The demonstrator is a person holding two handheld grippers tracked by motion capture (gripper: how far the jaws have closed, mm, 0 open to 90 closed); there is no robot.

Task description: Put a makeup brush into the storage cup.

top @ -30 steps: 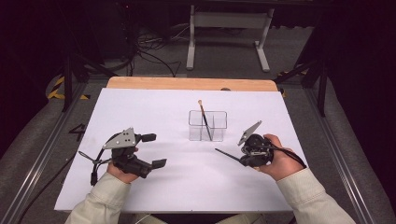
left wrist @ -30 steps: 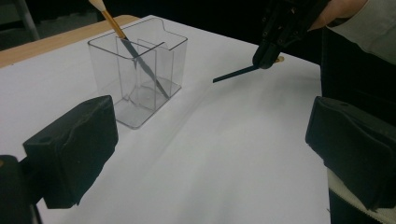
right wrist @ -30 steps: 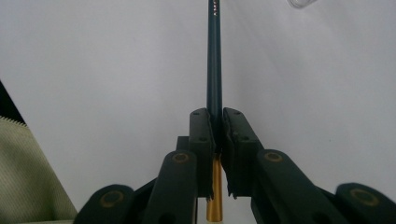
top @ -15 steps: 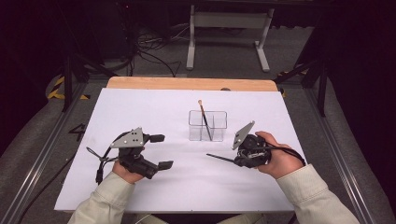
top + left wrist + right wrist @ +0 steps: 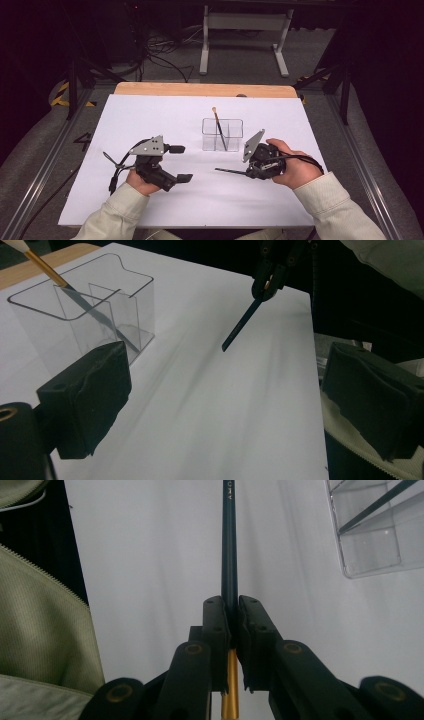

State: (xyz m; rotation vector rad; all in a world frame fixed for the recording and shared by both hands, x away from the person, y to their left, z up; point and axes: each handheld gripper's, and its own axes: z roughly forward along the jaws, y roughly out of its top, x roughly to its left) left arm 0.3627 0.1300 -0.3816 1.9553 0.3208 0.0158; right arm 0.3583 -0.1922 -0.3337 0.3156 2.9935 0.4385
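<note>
A clear plastic holder (image 5: 222, 135) with compartments stands mid-table, and a thin brush (image 5: 218, 125) leans in it, pale tip up. My right gripper (image 5: 253, 171) is in front of the holder to the right. It is shut on a second dark-handled brush (image 5: 230, 171) that points left, just above the white table. In the right gripper view the pads (image 5: 218, 622) clamp this brush (image 5: 229, 545) where its gold ferrule begins. My left gripper (image 5: 181, 163) hovers open to the left of the holder, nothing between its pads (image 5: 90, 395). From there the holder (image 5: 125, 300) and the held brush (image 5: 245, 322) show ahead.
A white sheet (image 5: 150, 115) covers the table, with a wooden strip (image 5: 200, 90) along the far edge. Metal rails run along both sides. A cream sleeve (image 5: 40, 630) lies close on the left in the right gripper view. Stand legs and cables sit on the floor beyond.
My left gripper has drifted right toward the middle. My right gripper has shifted slightly left with the brush, whose free end now reaches farther left.
</note>
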